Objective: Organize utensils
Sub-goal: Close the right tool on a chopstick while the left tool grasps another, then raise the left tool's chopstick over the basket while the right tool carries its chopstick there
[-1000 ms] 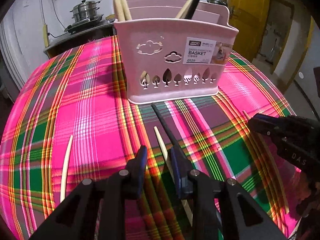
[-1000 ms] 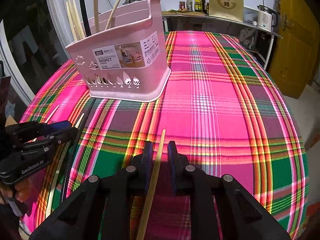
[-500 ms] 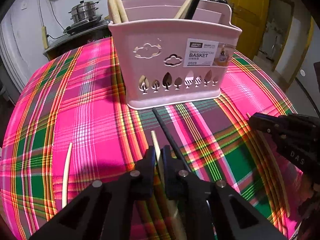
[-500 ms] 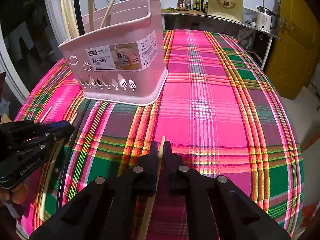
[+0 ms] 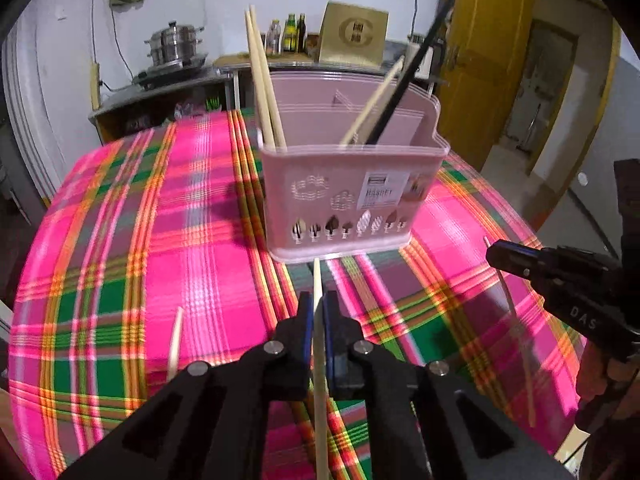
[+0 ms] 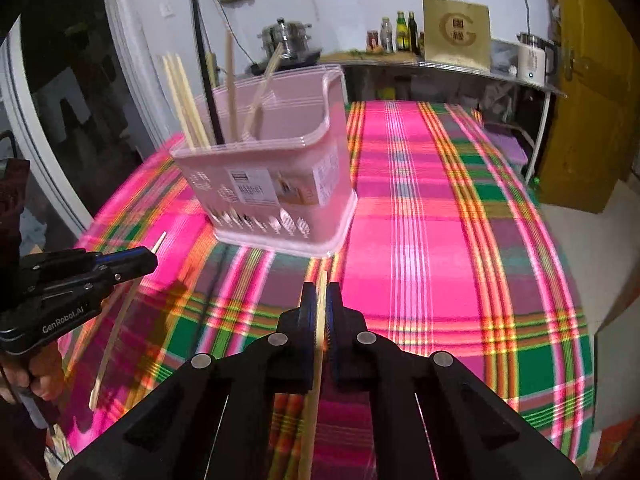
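Note:
A pink utensil basket stands on the plaid tablecloth. It holds pale chopsticks and one black chopstick. My left gripper is shut on a pale chopstick, held above the cloth and pointing at the basket. My right gripper is shut on another pale chopstick, also off the cloth. Each gripper shows in the other's view: the right gripper at the right, the left gripper at the left. One loose pale chopstick lies on the cloth at the left.
A counter behind the table carries a steel pot, bottles, a gold box and a white kettle. A yellow door is at the right. The table drops away at its right edge.
Both grippers closed on their pale chopsticks and rose off the cloth with them. The basket now sits lower and smaller in both views.

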